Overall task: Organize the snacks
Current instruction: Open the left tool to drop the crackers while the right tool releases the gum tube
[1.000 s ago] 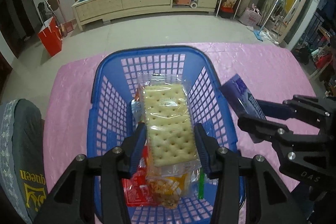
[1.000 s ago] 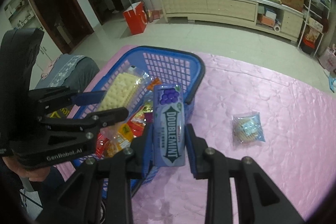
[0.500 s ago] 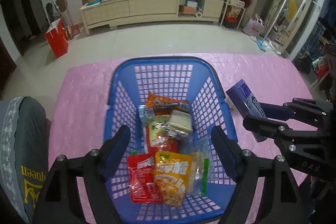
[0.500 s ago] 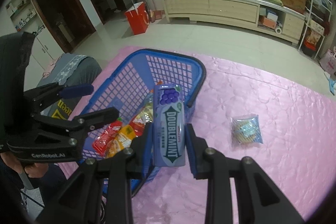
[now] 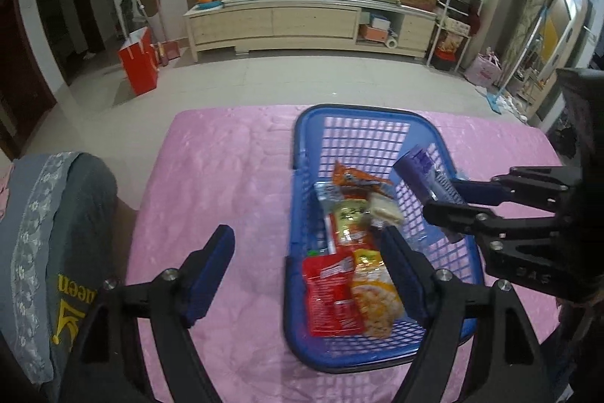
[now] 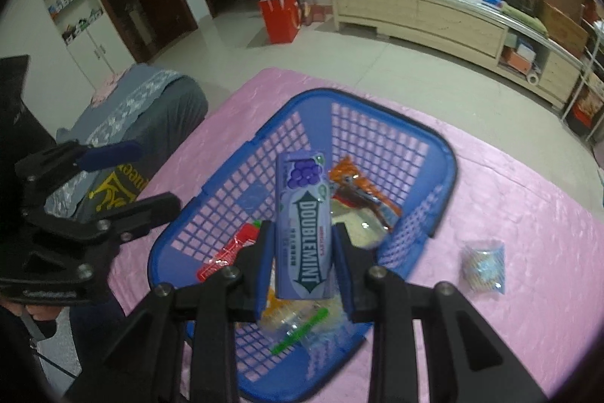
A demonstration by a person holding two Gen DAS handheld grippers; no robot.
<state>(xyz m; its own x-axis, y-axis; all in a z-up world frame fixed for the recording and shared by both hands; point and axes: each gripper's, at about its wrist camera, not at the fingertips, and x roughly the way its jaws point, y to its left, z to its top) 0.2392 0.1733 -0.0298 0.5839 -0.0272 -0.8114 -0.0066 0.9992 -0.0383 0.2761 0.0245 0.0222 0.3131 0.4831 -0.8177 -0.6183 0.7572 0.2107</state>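
**A:** Labels readable? Landmark = blue basket.

**B:** Gum pack reads "DOUBLEMINT", white letters on a dark arrow banner, grape picture at the far end. Purple wrapper. Small print under the brand is too small to read. Grey cloth left of the basket shows part of a word in yellow, "een".

**A:** Orientation?

**B:** Long axis runs along the fingers, grape end pointing away from the right gripper, over the basket's near half. Clamped on both long sides by that gripper, held above the snacks in the basket.

**A:** Left gripper?

**B:** Spread wide, holding nothing. One finger over the pink table left of the basket, the other over the basket's interior.

**A:** Basket contents?

**B:** Red packet, yellow packet, orange packet, more in clear wrappers. Text on them is unreadable. One clear-wrapped snack lies on the table right of the basket, apart from it.
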